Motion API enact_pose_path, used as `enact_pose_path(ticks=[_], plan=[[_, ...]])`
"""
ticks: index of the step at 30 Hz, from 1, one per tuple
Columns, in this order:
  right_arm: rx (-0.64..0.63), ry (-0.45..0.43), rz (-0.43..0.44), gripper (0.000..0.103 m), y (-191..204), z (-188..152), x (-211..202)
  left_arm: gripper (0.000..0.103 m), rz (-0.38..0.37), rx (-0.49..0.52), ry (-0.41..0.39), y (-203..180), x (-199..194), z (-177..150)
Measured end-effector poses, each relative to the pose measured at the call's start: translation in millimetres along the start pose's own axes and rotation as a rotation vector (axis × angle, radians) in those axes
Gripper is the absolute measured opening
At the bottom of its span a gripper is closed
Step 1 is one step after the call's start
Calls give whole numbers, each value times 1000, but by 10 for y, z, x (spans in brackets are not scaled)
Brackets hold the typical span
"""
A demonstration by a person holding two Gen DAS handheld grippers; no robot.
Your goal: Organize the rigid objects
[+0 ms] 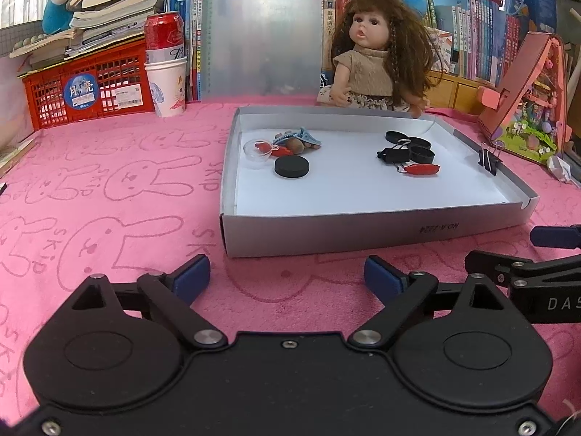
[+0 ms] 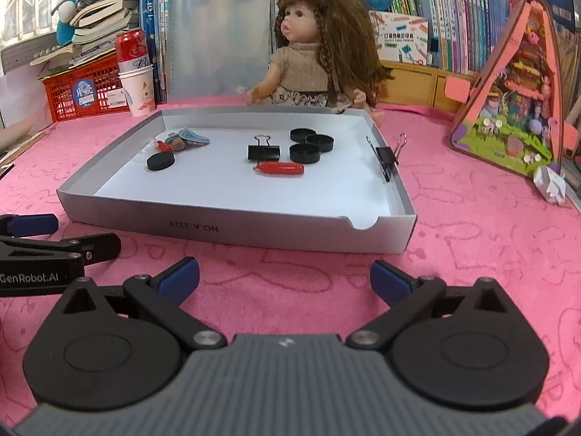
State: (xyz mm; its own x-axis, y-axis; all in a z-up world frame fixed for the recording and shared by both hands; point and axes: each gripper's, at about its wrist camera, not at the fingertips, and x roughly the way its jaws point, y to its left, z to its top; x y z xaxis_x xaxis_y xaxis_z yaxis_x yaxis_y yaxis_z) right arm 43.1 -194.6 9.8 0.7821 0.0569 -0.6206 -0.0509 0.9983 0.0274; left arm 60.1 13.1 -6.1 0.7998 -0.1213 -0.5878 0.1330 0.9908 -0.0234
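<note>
While both views show the tray (image 1: 399,234), only the left shows a clear cup (image 1: 257,150) — plainly.

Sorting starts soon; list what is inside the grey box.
Inside the grey box: four black discs, a loose binder clip, another clipped on the wall, a red piece, and a small pile partly hidden behind a clear dome.

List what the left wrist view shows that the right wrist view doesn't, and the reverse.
Left wrist only: the clear dome in the tray looks distinct, and the tray's notched corner sits at the right. Right wrist only: a white printer box behind the doll, and the clip on the tray's wall seen side-on. Both: grey tray, lone black disc, three black caps, red piece, doll, both grippers open.
</note>
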Motion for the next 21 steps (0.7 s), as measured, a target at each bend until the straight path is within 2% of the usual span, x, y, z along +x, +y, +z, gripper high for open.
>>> enact_pose_path(ticks=[10,21], plan=[[13,30,-16,103,1,39,76,93,-2,6,10,-23,45,37],[-10,46,-42,103,53,51,117,99,-3,20,32,-50,93,65]])
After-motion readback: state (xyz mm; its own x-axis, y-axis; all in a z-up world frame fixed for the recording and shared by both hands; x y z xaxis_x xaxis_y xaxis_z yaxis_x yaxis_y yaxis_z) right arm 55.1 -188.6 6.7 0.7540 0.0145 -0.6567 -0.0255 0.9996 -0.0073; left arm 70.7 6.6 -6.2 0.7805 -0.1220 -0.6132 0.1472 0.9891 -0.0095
